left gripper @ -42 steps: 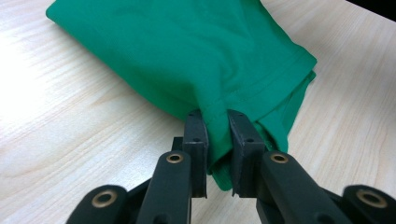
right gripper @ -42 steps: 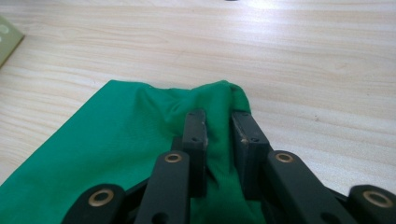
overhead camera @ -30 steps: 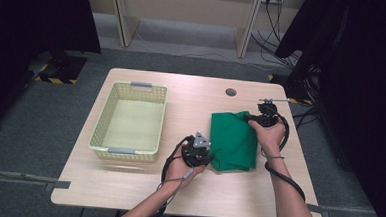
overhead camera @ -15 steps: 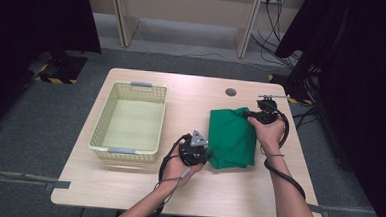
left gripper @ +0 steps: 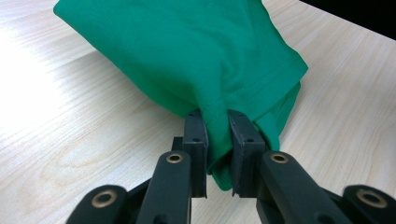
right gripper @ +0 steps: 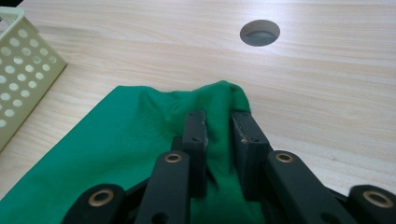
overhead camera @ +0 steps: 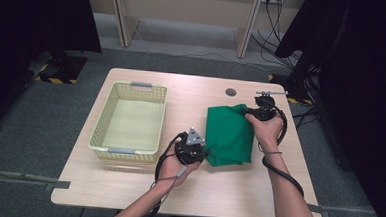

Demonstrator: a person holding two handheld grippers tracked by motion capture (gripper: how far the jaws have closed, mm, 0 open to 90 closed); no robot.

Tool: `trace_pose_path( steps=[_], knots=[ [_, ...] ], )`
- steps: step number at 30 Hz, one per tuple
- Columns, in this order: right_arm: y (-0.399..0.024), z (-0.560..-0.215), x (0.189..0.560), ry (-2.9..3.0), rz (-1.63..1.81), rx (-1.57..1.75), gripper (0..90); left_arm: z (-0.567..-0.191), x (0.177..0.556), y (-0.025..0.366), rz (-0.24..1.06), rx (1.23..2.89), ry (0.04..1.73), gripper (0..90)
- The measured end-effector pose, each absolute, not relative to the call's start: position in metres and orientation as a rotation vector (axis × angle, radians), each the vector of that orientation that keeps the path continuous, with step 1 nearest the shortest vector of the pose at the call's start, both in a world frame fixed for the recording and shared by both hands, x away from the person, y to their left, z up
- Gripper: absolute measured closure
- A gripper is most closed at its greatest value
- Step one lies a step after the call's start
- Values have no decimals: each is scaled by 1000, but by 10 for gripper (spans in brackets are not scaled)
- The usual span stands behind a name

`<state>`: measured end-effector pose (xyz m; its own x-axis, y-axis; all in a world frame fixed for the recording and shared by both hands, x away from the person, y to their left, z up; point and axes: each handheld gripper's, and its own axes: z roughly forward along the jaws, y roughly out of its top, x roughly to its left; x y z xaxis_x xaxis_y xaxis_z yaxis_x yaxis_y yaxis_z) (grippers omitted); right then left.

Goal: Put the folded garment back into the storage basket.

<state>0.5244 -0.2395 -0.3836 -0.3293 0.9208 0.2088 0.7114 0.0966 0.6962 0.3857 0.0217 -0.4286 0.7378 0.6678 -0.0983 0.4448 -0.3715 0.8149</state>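
A folded green cloth (overhead camera: 230,133) lies on the wooden table (overhead camera: 236,191), right of centre. My left gripper (overhead camera: 204,156) is shut on its near left corner; in the left gripper view the cloth (left gripper: 187,51) bunches where that gripper (left gripper: 216,117) pinches a hemmed edge. My right gripper (overhead camera: 246,112) is shut on the far right corner. In the right gripper view a fold of the cloth (right gripper: 116,140) rises between the black pads of that gripper (right gripper: 218,120). Each gripper is held by one of the person's hands.
A pale yellow plastic basket (overhead camera: 105,129) stands empty at the table's left, and its perforated wall (right gripper: 18,70) is seen in the right gripper view. A round cable hole (overhead camera: 231,92) (right gripper: 260,32) sits beyond the cloth. Dark curtains and cables surround the table.
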Motion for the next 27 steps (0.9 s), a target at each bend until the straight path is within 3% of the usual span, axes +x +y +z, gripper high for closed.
trace_pose_path(
  steps=[27],
  knots=[
    [-221, -370, 526, 2092, 1098, 1585, 776, -417, 383, 38, 348, 2000, 848, 791]
  ],
)
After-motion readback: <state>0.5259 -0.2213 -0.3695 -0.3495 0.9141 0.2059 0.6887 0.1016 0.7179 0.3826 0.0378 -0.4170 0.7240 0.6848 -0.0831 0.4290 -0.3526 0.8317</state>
